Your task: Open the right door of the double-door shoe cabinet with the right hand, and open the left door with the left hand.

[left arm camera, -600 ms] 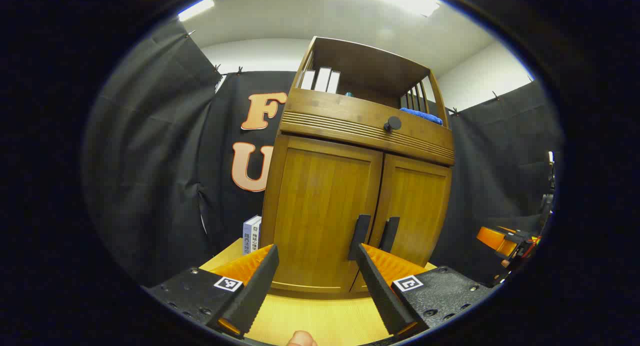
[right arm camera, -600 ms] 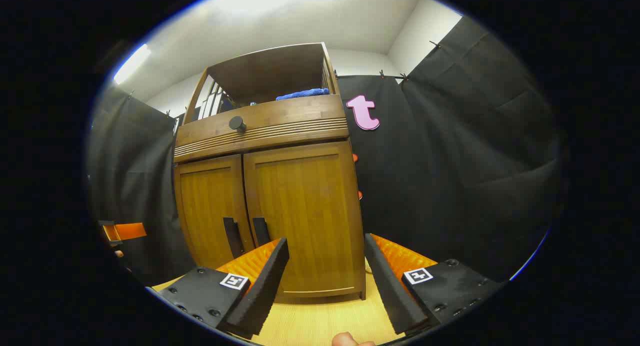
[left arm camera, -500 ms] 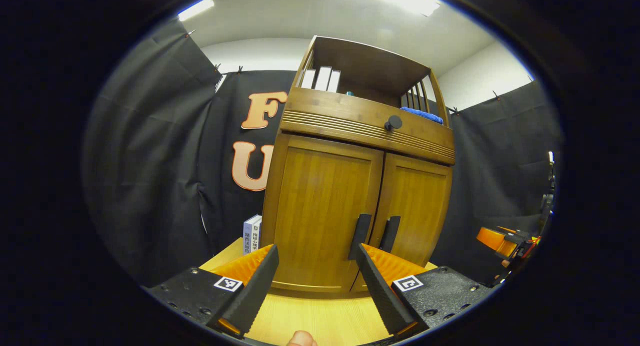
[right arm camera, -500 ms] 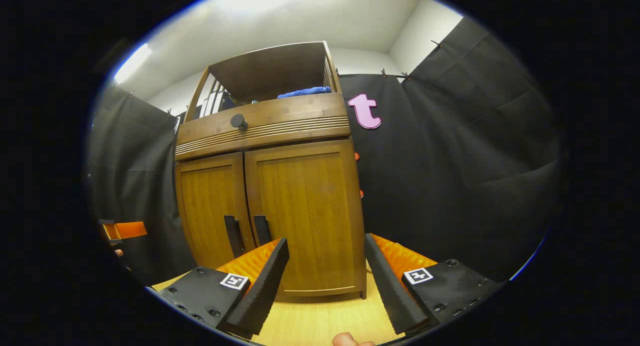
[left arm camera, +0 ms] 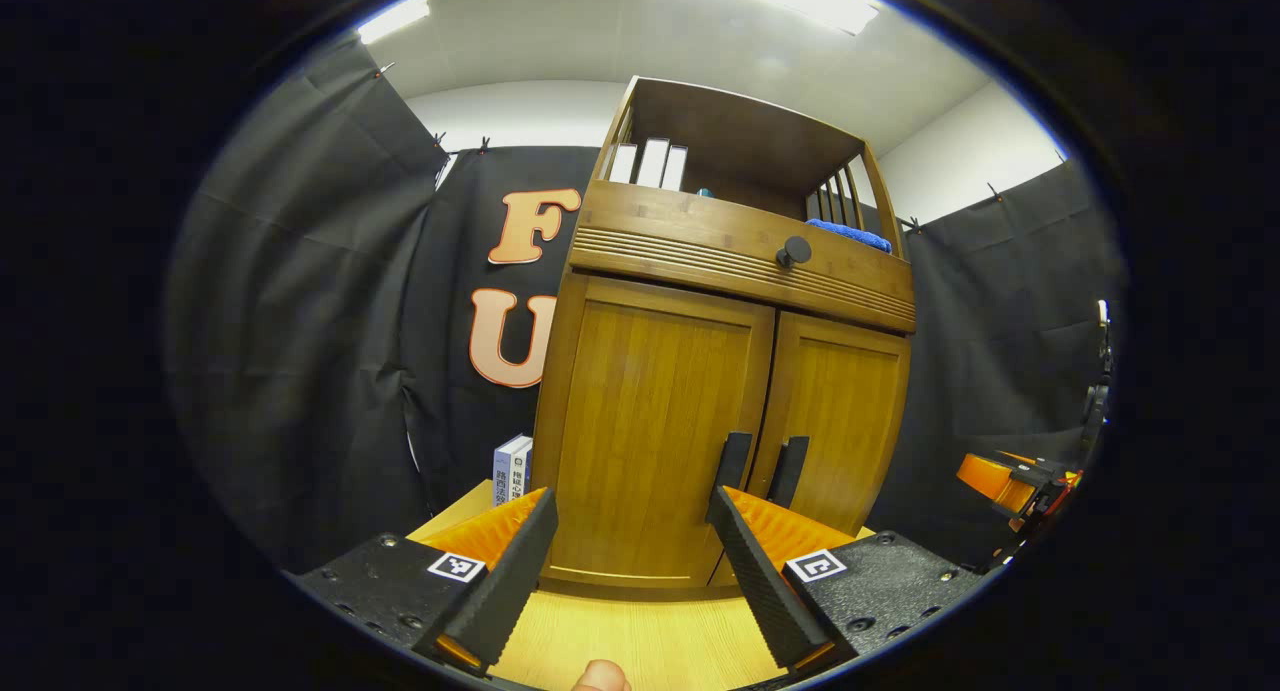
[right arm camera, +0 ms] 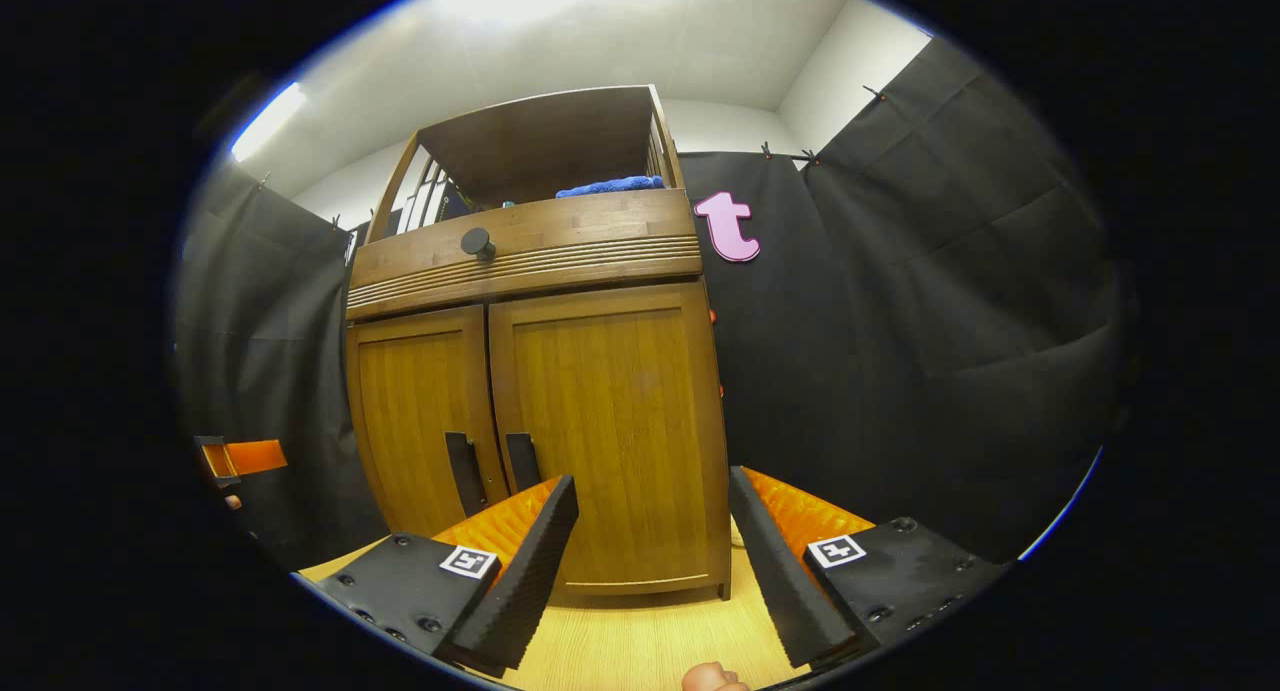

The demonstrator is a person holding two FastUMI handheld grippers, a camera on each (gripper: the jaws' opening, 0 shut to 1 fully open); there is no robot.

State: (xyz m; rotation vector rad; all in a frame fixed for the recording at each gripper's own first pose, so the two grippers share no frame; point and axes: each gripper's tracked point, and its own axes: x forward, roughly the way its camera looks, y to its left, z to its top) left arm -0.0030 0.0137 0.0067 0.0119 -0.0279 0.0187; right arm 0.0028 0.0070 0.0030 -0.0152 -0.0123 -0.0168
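Observation:
A brown wooden shoe cabinet (left arm camera: 740,271) (right arm camera: 530,261) stands on a light wood floor, both doors shut. The left door (left arm camera: 655,421) (right arm camera: 410,411) and the right door (left arm camera: 835,411) (right arm camera: 610,421) each carry a black vertical handle by the middle seam: left handle (left arm camera: 735,459) (right arm camera: 460,471), right handle (left arm camera: 788,469) (right arm camera: 522,461). My left gripper (left arm camera: 630,571) is open, a short way in front of the left door. My right gripper (right arm camera: 650,561) is open in front of the right door. Nothing lies between either pair of fingers.
A drawer with a round black knob (left arm camera: 797,250) (right arm camera: 477,242) sits above the doors, and an open shelf on top holds white binders (left arm camera: 650,163) and a blue cloth (left arm camera: 850,234) (right arm camera: 610,185). Books (left arm camera: 510,463) stand left of the cabinet. The other gripper shows at the edge (left arm camera: 1005,476) (right arm camera: 240,458).
Both views have shifted slightly, the cabinet sitting a little lower in the left gripper view. Both grippers stay open and the doors stay shut.

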